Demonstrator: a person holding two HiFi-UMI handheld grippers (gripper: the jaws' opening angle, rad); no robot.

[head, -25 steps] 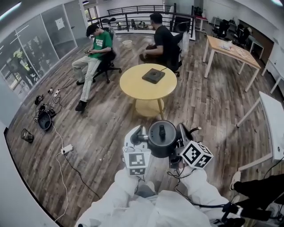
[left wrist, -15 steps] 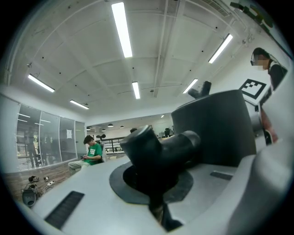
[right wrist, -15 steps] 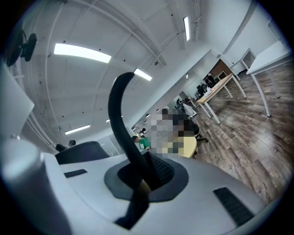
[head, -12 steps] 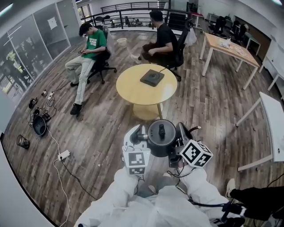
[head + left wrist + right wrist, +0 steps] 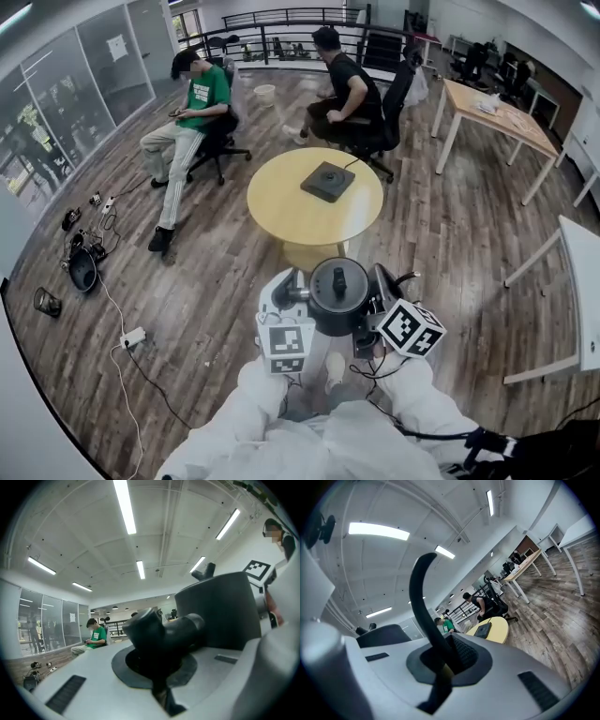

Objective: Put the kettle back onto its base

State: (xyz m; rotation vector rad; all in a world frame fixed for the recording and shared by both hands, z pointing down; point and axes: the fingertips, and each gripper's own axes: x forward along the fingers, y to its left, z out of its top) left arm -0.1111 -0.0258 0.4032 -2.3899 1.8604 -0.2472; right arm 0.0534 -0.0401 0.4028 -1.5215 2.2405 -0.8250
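A dark round kettle (image 5: 339,295) hangs between my two grippers, low in the head view, over the wooden floor. My left gripper (image 5: 302,294) is shut on a black stub on the kettle's left side (image 5: 161,634); the kettle's body (image 5: 220,611) fills the right of the left gripper view. My right gripper (image 5: 379,292) is shut on the thin curved black handle (image 5: 423,597). The flat dark base (image 5: 328,181) lies on a round yellow table (image 5: 281,206) just ahead. The base (image 5: 482,630) and the table (image 5: 499,631) also show in the right gripper view.
Two people sit on office chairs (image 5: 220,141) beyond the round table. Cables and a power strip (image 5: 132,337) lie on the floor at left. A wooden desk (image 5: 497,117) stands at back right, a white table (image 5: 586,281) at the right edge, a glass wall at left.
The round table with the base has come nearer and lower in the head view. Both grippers keep the same hold on the kettle.
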